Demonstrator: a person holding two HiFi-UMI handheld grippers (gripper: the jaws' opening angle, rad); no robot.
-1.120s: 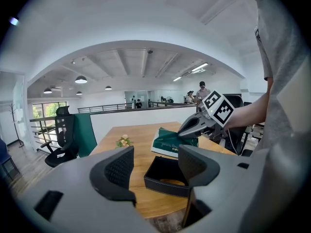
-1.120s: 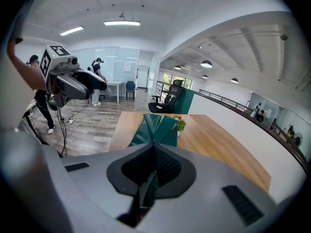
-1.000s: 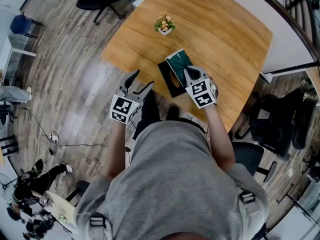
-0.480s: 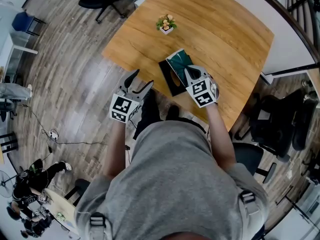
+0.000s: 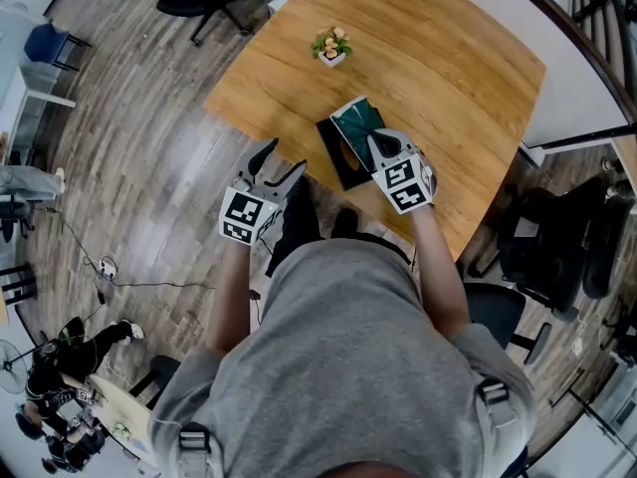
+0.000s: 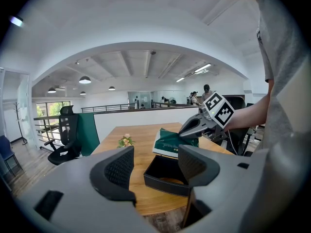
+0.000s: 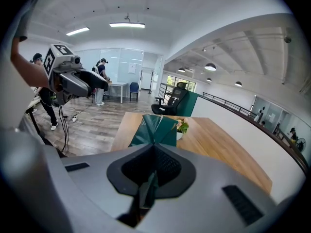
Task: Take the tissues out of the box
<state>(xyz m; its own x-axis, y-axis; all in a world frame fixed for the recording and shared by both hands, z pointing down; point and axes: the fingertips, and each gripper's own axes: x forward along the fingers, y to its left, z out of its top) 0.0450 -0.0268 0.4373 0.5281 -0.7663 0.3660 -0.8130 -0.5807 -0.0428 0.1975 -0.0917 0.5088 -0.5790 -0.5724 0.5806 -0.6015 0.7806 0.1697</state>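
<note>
The pack [image 5: 356,120] of tissues hangs from my right gripper [image 5: 378,145], whose jaws are clamped tight on a fold of its green wrapper. It sits tilted at about 1 o'clock from the box [image 5: 336,159], above the far rim. I cannot tell whether its far end touches the table [image 5: 448,78].

The hold is a thin pinch on slick film, so I would keep the squeeze firm and lift straight up, slowly, until the low edge is clear of the rim — no sideways drag, which could tip the box.

My left gripper [image 5: 282,159] waits at 9 o'clock of the box, off the table's edge, with its jaws apart and nothing between them. It could brace the box if it shifts.

The plant [image 5: 330,48] stands at 12 o'clock, well apart — I would set the pack down short of it.
</note>
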